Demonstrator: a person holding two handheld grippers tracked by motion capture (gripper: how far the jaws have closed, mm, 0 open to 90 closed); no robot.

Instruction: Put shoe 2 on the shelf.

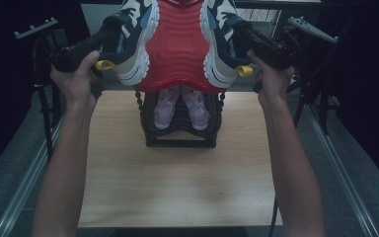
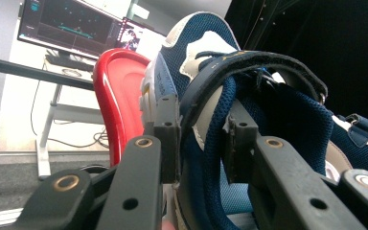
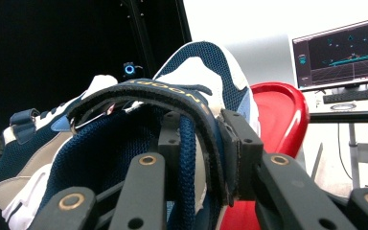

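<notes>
A pale wooden table (image 1: 177,173) stands in a dim room, with a desk and lit monitors (image 2: 72,24) seen beyond it from the gripper views. Two navy-and-white sneakers are held aloft above the table's far edge, soles turned toward the high camera: the left sneaker (image 1: 135,37) is pinched at its collar by the left gripper (image 2: 199,139), and the right sneaker (image 1: 222,39) is gripped the same way by the right gripper (image 3: 199,153), each with one jaw inside the shoe and one outside. Between the two shoes a red moulded piece (image 1: 177,49) is seen; whether it is touched by them cannot be told. Below, a black rack (image 1: 180,126) is set on the table with a pair of small pink shoes (image 1: 180,108) already on it. The lifting appears done; the setting-down of the sneakers is judged to remain. The toes are cut off at the top of the high view, and what the red piece belongs to cannot be made out.
</notes>
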